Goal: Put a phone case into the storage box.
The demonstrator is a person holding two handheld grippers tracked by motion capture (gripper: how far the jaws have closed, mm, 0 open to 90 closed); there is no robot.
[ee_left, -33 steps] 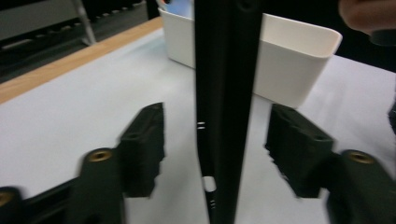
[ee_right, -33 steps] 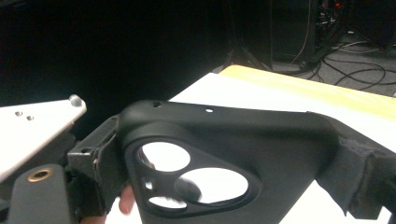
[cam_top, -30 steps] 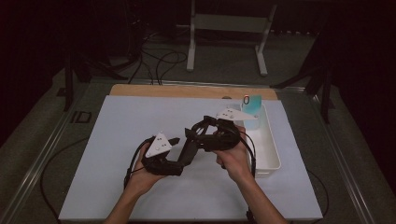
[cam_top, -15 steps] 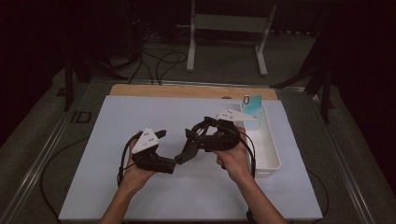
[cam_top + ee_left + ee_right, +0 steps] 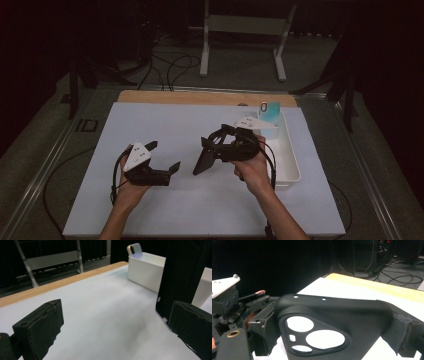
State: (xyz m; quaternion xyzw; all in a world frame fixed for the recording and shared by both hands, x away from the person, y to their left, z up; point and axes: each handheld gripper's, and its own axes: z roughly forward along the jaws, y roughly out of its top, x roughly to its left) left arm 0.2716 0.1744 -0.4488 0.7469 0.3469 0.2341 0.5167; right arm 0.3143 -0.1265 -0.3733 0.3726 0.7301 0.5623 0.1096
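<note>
right claw (image 5: 212,152) is clenched on a black phone case (image 5: 205,161), held tilted above the middle of the desk (image 5: 165,122). left claw (image 5: 164,156), its jaws just opened, stands released and empty to its left. white bin (image 5: 287,165) at right holds a phone (image 5: 270,112); fitting or stowing the case appears outstanding.

black phone case (image 5: 206,159) tilted above the white mat, camera cutouts showing.

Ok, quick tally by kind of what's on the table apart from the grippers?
Black phone case: 1, held in the right gripper
White bin: 1
Light blue phone: 1, standing in the bin's far end
White mat: 1
Total: 4
</note>
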